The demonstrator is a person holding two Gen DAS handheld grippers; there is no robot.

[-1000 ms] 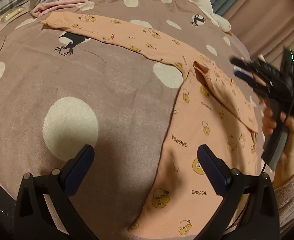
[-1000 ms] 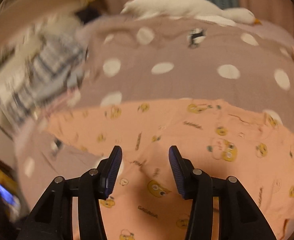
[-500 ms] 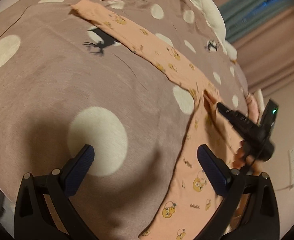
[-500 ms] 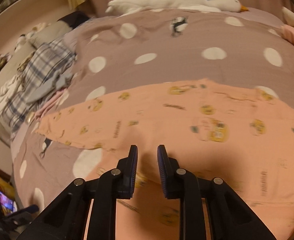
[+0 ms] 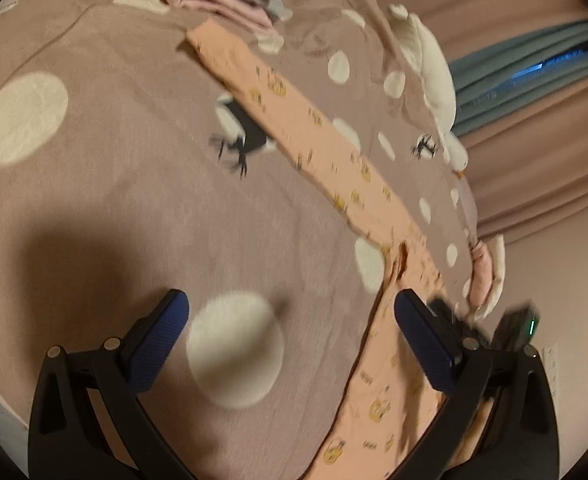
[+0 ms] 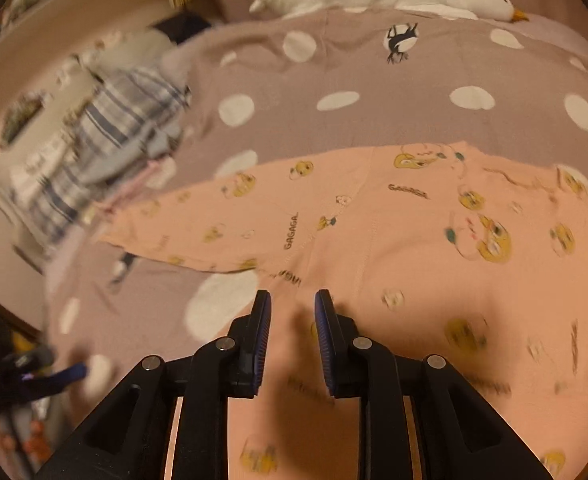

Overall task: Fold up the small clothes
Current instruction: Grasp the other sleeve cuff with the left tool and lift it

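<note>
Reaching for the peach cotton print top (image 6: pixel 414 248) spread on the dotted mauve bedspread (image 5: pixel 133 200): right tool (image 6: pixel 292 308) nearly closed, empty; left tool (image 5: pixel 291 322) wide open. Next, pinch the near sleeve.

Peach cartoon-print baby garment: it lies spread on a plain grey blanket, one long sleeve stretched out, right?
Not quite. The peach cartoon-print garment does lie spread with one long sleeve stretched out, but the blanket under it is mauve-brown with white polka dots, not plain grey. Both wrist views show the dots.
</note>
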